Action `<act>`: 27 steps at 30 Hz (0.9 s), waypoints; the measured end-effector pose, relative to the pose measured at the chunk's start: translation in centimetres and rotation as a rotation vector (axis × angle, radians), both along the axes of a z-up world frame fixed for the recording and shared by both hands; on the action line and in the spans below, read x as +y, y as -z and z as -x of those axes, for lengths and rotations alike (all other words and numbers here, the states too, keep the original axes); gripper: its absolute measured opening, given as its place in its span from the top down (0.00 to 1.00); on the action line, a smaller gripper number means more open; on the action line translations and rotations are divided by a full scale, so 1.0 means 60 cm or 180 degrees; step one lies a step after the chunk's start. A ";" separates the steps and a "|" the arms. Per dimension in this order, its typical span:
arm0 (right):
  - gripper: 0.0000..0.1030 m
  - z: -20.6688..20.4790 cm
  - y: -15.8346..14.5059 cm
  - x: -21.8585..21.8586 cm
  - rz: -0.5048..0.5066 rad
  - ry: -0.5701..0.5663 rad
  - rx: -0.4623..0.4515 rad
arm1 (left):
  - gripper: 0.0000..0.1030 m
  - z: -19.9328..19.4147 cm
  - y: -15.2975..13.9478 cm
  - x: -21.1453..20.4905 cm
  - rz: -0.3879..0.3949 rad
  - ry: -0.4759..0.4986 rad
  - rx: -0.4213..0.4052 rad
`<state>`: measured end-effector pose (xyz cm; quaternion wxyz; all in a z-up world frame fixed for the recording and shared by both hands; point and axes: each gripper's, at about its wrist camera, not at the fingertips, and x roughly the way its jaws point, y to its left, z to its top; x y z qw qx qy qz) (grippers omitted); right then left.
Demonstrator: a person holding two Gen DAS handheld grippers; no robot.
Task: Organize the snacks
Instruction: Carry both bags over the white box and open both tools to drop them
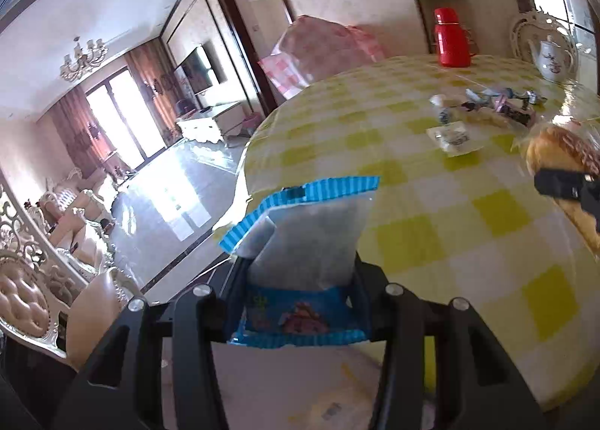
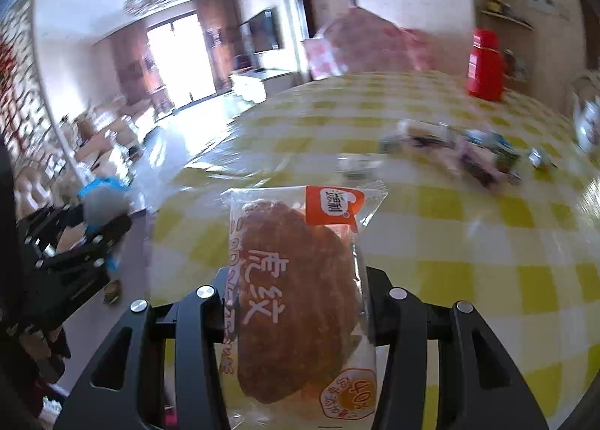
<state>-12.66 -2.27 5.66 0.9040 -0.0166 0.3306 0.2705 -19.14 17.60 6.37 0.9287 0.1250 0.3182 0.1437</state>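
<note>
My left gripper (image 1: 300, 280) is shut on a blue-edged snack packet (image 1: 311, 235), held above the left rim of the round table (image 1: 468, 227) with its yellow-checked cloth. My right gripper (image 2: 296, 291) is shut on a clear-wrapped brown bread (image 2: 296, 295) with an orange label, over the table's near part. In the left wrist view the bread (image 1: 562, 156) and a right fingertip (image 1: 562, 184) show at the right edge. In the right wrist view the left gripper (image 2: 93, 231) with its blue packet (image 2: 103, 201) shows at far left. Several small wrapped snacks (image 1: 483, 107) lie in a loose heap toward the table's far side.
A red thermos (image 1: 452, 38) stands at the table's far edge, a white teapot (image 1: 555, 55) at the far right. A pink bundle (image 1: 322, 51) sits behind the table. A padded chair (image 1: 48, 302) stands at lower left, with glossy floor (image 1: 176, 190) beyond.
</note>
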 end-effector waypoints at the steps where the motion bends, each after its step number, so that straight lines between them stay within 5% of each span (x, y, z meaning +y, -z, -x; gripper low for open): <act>1: 0.54 0.012 -0.002 0.017 0.0023 -0.0073 -0.0016 | 0.54 0.005 0.001 0.009 -0.0008 -0.0022 0.0006; 27: 0.54 0.164 0.018 0.253 0.0461 -0.1031 -0.0103 | 0.54 0.099 -0.003 0.172 0.0037 -0.0495 -0.0089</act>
